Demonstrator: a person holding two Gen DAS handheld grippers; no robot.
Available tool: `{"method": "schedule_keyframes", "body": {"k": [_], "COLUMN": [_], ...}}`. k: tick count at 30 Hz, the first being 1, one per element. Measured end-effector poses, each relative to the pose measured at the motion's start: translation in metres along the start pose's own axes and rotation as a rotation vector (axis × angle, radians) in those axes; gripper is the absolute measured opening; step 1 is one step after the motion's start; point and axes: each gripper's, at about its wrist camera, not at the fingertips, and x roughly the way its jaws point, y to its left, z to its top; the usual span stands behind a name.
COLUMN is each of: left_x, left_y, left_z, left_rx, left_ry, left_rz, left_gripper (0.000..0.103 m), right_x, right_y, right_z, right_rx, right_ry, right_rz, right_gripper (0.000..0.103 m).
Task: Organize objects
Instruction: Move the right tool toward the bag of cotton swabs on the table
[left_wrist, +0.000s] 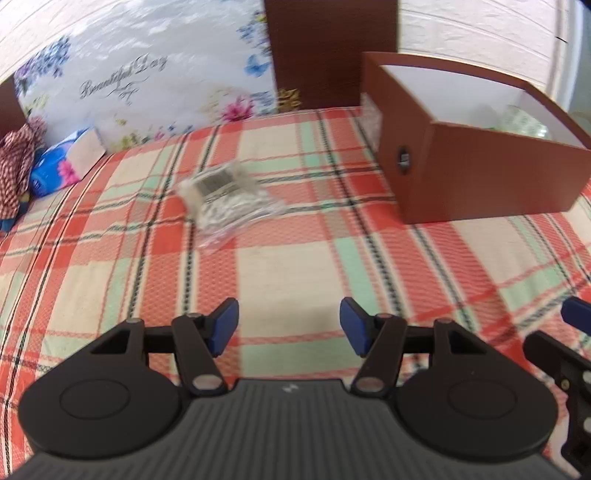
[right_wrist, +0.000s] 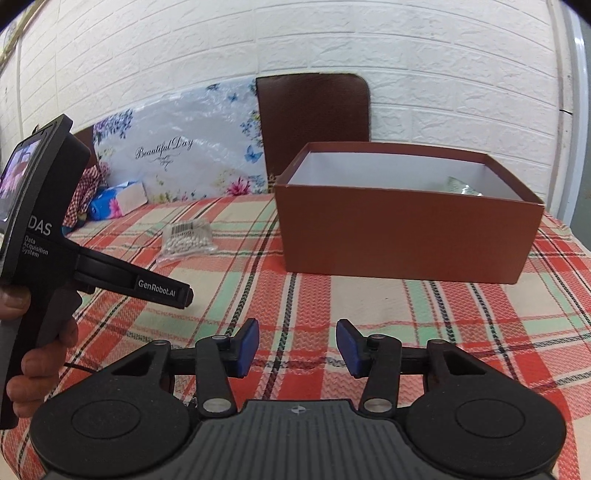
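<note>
A clear plastic packet of small white beads (left_wrist: 227, 201) with a barcode label lies on the plaid cloth, ahead and left of my left gripper (left_wrist: 289, 326), which is open and empty. The packet also shows in the right wrist view (right_wrist: 187, 240). A brown open box (left_wrist: 476, 162) with a white inside stands at the right; in the right wrist view the box (right_wrist: 402, 236) is straight ahead and holds a packet (right_wrist: 461, 186) in its far right corner. My right gripper (right_wrist: 297, 349) is open and empty, well short of the box.
A floral plastic bag (left_wrist: 147, 85) leans on the wall at the back. A blue tissue pack (left_wrist: 62, 162) and a red-checked cloth (left_wrist: 16, 162) lie at the far left. A brown chair back (right_wrist: 314, 118) stands behind the box. The left gripper's body (right_wrist: 44, 236) is at the left.
</note>
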Motion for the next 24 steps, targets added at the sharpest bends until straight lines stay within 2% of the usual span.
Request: {"method": "schedule_keyframes", "body": {"k": [5, 9, 10, 12, 13, 14, 16, 17, 20, 23, 24], "left_x": [0.014, 0.029, 0.033, 0.038, 0.041, 0.044, 0.044, 0.044, 0.043, 0.046, 0.046], "left_y": [0.028, 0.067, 0.079, 0.1, 0.107, 0.112, 0.132, 0.136, 0.137, 0.139, 0.139], "left_z": [-0.002, -0.008, -0.01, -0.018, -0.024, -0.033, -0.038, -0.038, -0.04, -0.04, -0.04], "left_rx": [-0.043, -0.128, -0.157, -0.199, -0.198, -0.193, -0.293, -0.321, -0.335, -0.354, -0.357], "left_ry": [-0.001, -0.007, -0.017, -0.071, -0.112, -0.164, -0.196, -0.204, -0.226, -0.234, -0.235], "left_rz": [0.031, 0.098, 0.115, 0.166, 0.205, 0.234, 0.159, 0.165, 0.156, 0.144, 0.144], "left_gripper": [0.064, 0.072, 0.078, 0.085, 0.093, 0.096, 0.095, 0.095, 0.095, 0.095, 0.095], "right_x": [0.016, 0.033, 0.038, 0.049, 0.055, 0.062, 0.079, 0.088, 0.113, 0.137, 0.145], "right_y": [0.016, 0.031, 0.035, 0.043, 0.047, 0.05, 0.059, 0.063, 0.075, 0.083, 0.087], "right_z": [0.0, -0.002, -0.002, 0.0, 0.001, 0.003, 0.007, 0.009, 0.025, 0.049, 0.057], "right_rx": [-0.054, -0.102, -0.114, -0.139, -0.15, -0.162, -0.185, -0.199, -0.204, -0.164, -0.154], "right_ry": [0.043, 0.086, 0.095, 0.107, 0.111, 0.114, 0.116, 0.109, 0.074, 0.008, -0.005], "right_rz": [0.031, 0.071, 0.082, 0.103, 0.114, 0.126, 0.157, 0.165, 0.202, 0.223, 0.217], "right_gripper": [0.047, 0.047, 0.048, 0.049, 0.053, 0.057, 0.06, 0.063, 0.065, 0.077, 0.077]}}
